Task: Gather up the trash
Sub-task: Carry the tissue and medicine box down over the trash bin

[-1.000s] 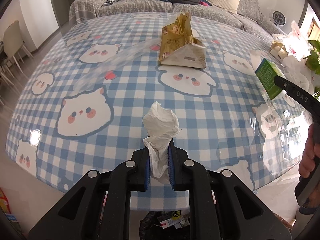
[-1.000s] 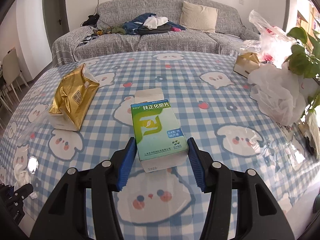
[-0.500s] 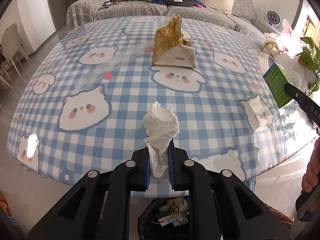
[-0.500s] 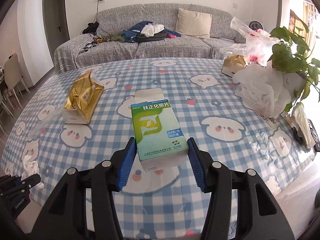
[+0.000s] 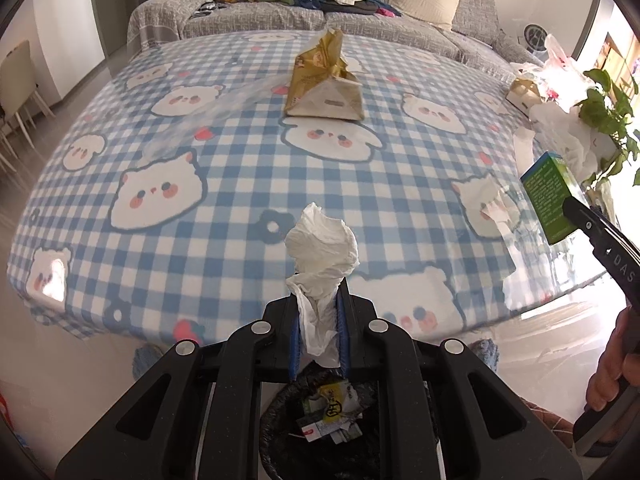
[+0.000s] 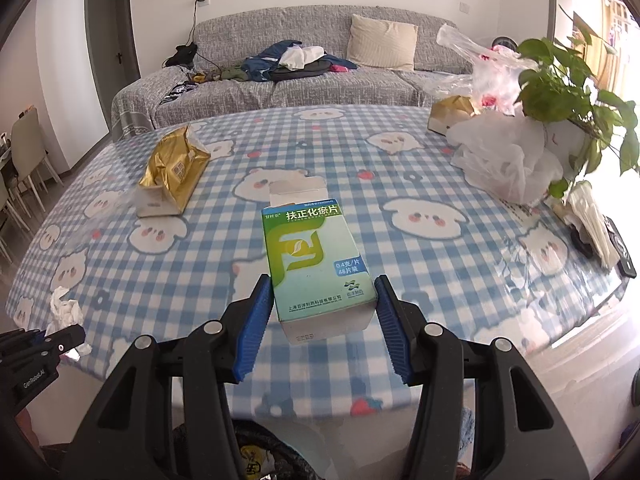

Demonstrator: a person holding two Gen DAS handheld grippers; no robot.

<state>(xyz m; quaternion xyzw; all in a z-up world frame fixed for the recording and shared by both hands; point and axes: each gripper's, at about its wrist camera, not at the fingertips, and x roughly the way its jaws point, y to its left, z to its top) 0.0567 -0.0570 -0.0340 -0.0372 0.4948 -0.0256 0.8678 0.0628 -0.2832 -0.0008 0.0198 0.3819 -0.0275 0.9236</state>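
Both grippers loaded, both parked past the near edge of the bench [image 5: 224, 184] bc the bin [image 5: 320, 432] sits on the floor right below that edge.

L gripper [image 5: 319, 332]: clamped tight on crumpled white tissue [image 5: 322, 248], pads nearly together, wad sticks up above the tips, tail hangs down btwn them. In L wrist view the bin mouth, black liner w/ wrappers already inside, shows directly under the fingers, so it looks lined up for a drop; judge release is next for this side.

R gripper [image 6: 320, 320]: closed on green/white medicine box [image 6: 316, 264], blue pads on its two long sides, box held flat, pointing fwd, open flap at far end. Wide grip bc box is rigid, pinched across its width. In R wrist view only a dark bin rim shows at bottom edge, left of center, so R seems less centered over the bin than L; prob needs a shift left before letting go.

Still on bench: gold snack bag [image 5: 324, 80], lying mid-bench, well apart from both grippers, likely next pickup. White plastic bags [image 6: 508, 160] and potted plant [image 6: 576, 92] sit at right side; can't tell if the bags count as trash.

Risk: tissue is light, may cling to the pads or drift off the rim.
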